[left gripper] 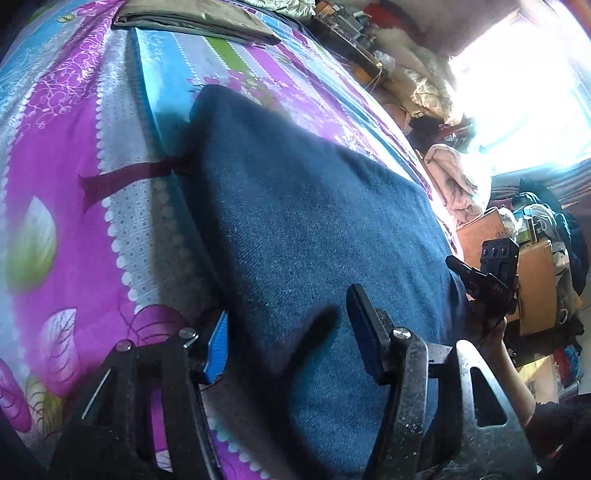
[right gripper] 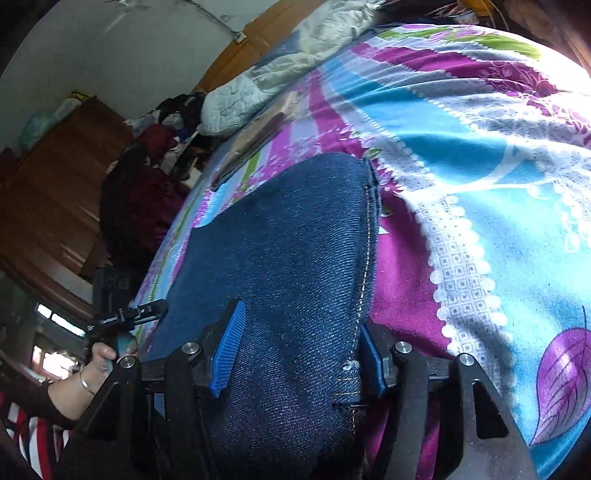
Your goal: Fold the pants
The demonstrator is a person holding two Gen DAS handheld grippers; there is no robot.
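I see the folded denim pants [left gripper: 314,229] lying flat on the bed's floral sheet [left gripper: 66,177]. My left gripper [left gripper: 291,339] and right gripper [right gripper: 299,350] both stand wide apart over the near edge, gripping nothing.

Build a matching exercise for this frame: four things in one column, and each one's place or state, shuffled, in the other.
Things:
1. jeans
2. left gripper
3. grey folded cloth
4. quilted white blanket

Places or states:
A. bunched at the bed's far end
B. open over denim, holding nothing
C. flat on the bedsheet, beyond the jeans
D. dark blue, lying on the bed between both grippers' fingers

Pairs: 1-D, 2-B, 3-C, 4-A
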